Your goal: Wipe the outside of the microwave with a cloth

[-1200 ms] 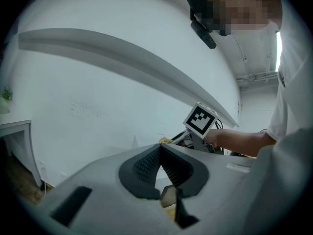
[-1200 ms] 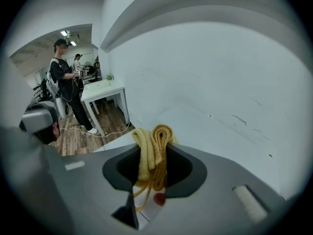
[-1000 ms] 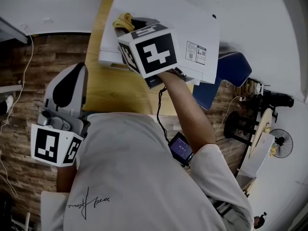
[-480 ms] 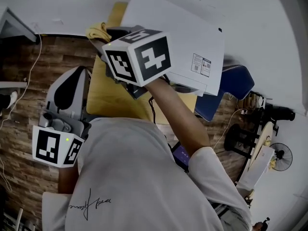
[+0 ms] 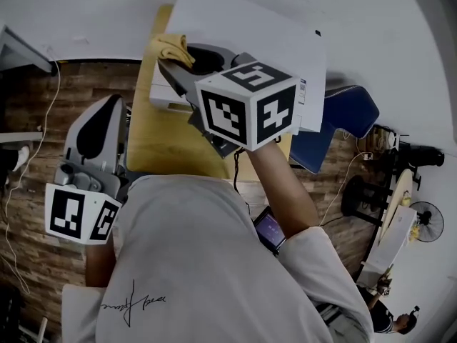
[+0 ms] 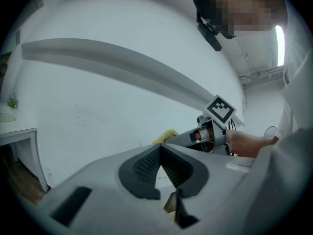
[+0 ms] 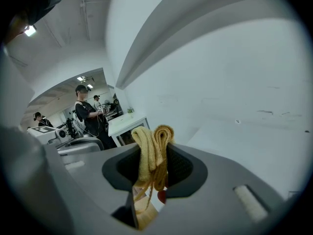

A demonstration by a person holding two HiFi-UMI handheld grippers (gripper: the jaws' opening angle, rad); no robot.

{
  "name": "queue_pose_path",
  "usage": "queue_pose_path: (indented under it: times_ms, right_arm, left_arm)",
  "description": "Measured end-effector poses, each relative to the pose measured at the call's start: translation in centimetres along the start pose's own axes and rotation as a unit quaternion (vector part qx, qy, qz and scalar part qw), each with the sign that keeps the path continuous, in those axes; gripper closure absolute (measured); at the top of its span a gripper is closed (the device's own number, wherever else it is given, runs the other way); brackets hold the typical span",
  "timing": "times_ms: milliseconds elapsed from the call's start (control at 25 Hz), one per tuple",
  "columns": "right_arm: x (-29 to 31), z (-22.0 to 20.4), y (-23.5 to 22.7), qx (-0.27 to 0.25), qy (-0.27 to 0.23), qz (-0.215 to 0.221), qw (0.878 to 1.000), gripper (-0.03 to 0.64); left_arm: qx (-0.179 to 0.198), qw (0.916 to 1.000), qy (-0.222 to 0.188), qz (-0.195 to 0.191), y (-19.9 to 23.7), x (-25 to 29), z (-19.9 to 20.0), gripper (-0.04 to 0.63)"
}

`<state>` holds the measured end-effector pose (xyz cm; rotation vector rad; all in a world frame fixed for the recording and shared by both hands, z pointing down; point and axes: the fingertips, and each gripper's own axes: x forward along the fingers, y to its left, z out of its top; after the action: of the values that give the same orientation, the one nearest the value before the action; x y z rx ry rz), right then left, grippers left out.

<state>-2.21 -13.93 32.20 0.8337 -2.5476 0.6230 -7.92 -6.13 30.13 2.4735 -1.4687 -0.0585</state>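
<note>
Head view: left gripper [image 5: 107, 109] hangs beside the wooden table [image 5: 161, 138], its jaws together with nothing between them. Right gripper [image 5: 175, 66] is clamped on a bunched yellow cloth [image 5: 170, 46] at the white microwave [image 5: 250, 34]'s left edge.

- Nothing here reads clearly.
- Cursive black signature [image 5: 132, 302] on the person's white T-shirt [image 5: 200, 263], seven o'clock in the head view: an illegible scrawl.
- Small printed label [image 5: 303, 93] on the white box-shaped microwave [image 5: 243, 27], one o'clock: print too small.

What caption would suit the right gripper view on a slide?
Right gripper clamps a folded yellow cloth between its jaws.
</note>
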Motion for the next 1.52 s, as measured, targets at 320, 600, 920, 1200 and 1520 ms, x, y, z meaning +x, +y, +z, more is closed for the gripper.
queue_pose_path:
  times_ms: [320, 600, 920, 1200, 1520]
  right_arm:
    - [-6.9, -1.2, -3.7, 0.026, -0.054, -0.063, 0.996, 0.492]
    - [-12.3, -3.2, -5.6, 0.019, -0.082, -0.121, 0.989, 0.494]
    - [-16.9, -7.3, -5.9, 0.032, -0.106, -0.174, 0.978, 0.494]
    - [-20.8, -10.1, -6.3, 0.026, -0.120, -0.232, 0.965, 0.495]
    - [-22.3, -11.6, -5.6, 0.044, -0.131, -0.230, 0.963, 0.502]
  left_arm:
    - [0.009, 0.9995, 0.009, -0.031, -3.5, 1.5, 0.0, 0.600]
    - [0.007, 0.9989, 0.016, -0.042, -5.0, 2.6, -0.5, 0.603]
    - [0.004, 0.9989, 0.039, -0.025, -4.9, 2.7, -2.2, 0.603]
    - [0.010, 0.9988, 0.048, -0.004, -4.5, 1.6, -3.4, 0.604]
    - [0.026, 0.9983, 0.051, 0.004, -4.6, 1.5, -3.2, 0.604]
